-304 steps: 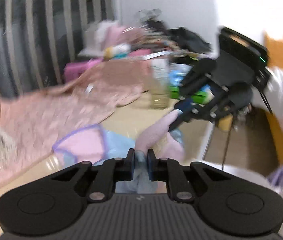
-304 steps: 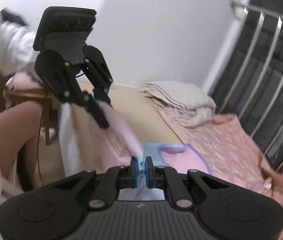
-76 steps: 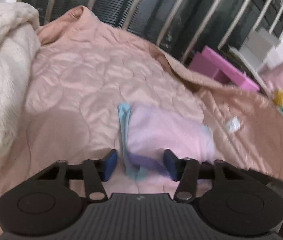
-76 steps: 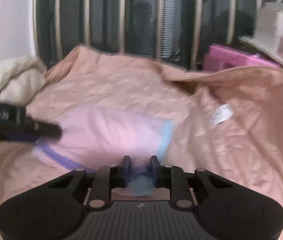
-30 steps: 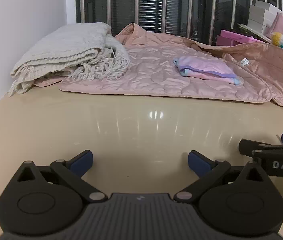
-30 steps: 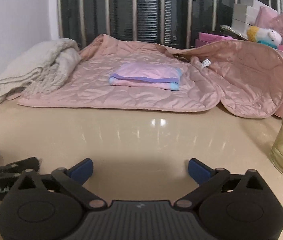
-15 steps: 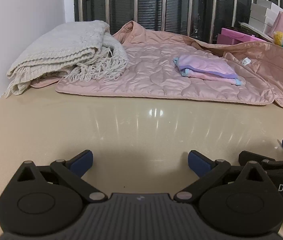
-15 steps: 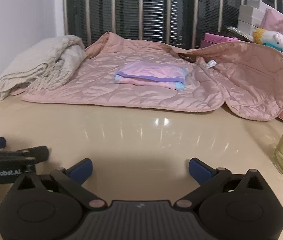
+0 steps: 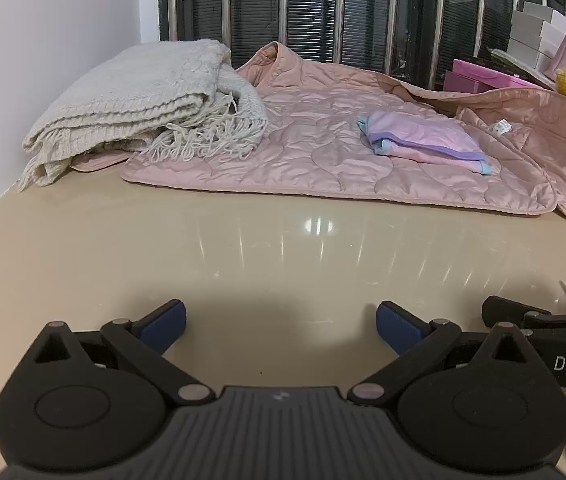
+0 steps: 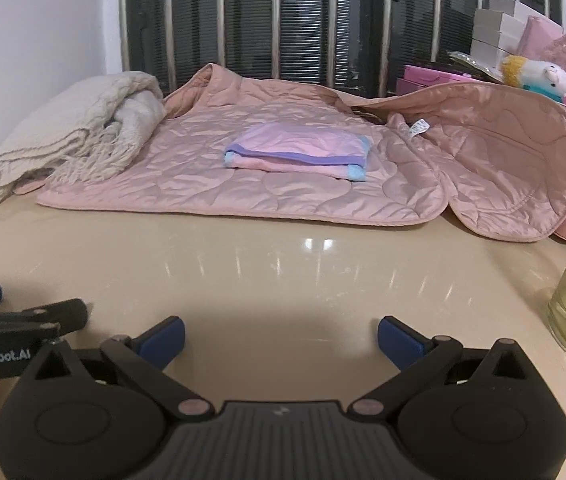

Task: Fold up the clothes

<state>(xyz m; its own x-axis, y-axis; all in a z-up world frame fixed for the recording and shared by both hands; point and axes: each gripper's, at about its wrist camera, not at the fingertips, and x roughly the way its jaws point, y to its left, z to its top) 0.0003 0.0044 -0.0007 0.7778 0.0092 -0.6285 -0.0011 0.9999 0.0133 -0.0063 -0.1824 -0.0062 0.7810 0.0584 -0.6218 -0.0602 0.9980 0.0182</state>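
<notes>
Garment point(image 10: 297, 152) lies folded on pink quilt point(image 10: 243, 188), far side of table point(image 10: 283, 280). Your left gripper point(image 9: 279, 326) and right gripper point(image 10: 281, 338) gape empty, near edge. Fold looks finished; next, pick another piece.

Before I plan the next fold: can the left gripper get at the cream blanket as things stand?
Probably yes. The left gripper is open and empty over bare table, and nothing stands between it and the cream blanket ahead to its left. It must travel forward first; the blanket partly overlaps the pink quilt.
</notes>
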